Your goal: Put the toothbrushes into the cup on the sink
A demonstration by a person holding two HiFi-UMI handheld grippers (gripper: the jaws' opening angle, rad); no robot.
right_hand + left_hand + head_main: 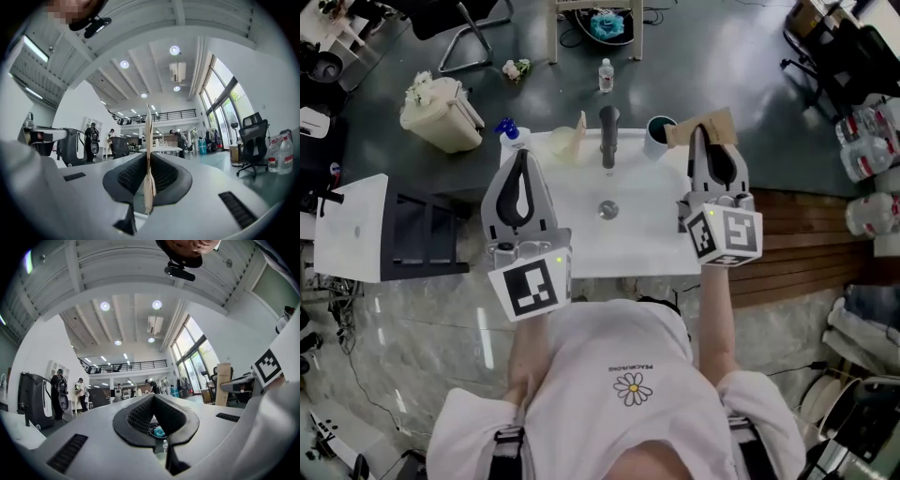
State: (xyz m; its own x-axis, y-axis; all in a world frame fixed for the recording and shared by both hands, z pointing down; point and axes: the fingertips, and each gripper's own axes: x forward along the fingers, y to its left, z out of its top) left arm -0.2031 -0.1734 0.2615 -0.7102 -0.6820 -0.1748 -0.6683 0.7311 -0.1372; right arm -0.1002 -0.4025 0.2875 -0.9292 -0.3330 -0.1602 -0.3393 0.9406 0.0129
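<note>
- A white sink (581, 253) is seen from above, with a dark faucet (608, 131) at its far edge and a drain (607, 210) in the middle of the basin.
- The cup (657, 133), dark and open-topped, is found on the far right corner of the sink, just right of the faucet.
- The right gripper (702, 133) is held over the sink's right side, with its tips close to the cup.
- In the right gripper view, the fingers (165, 174) are seen clamped on a thin tan toothbrush pack (148, 140), edge-on and upright, which sticks out past the tips.
- From the head view, that pack is shown as a flat tan piece reaching from the cup's rim to the right of the fingers.
- The left gripper (521, 155) is held over the sink's left edge. Its fingers (180, 416) are closed tip to tip, and nothing is gripped between them.
- A second tan piece (570, 141) is noted on the far left of the sink, just left of the faucet. Its exact form cannot be made out.
- A blue-topped bottle (510, 132) is noted at the sink's far left corner.
- On the floor beyond, a pale bin (442, 114) and a small clear bottle (606, 75) are recorded.
</note>
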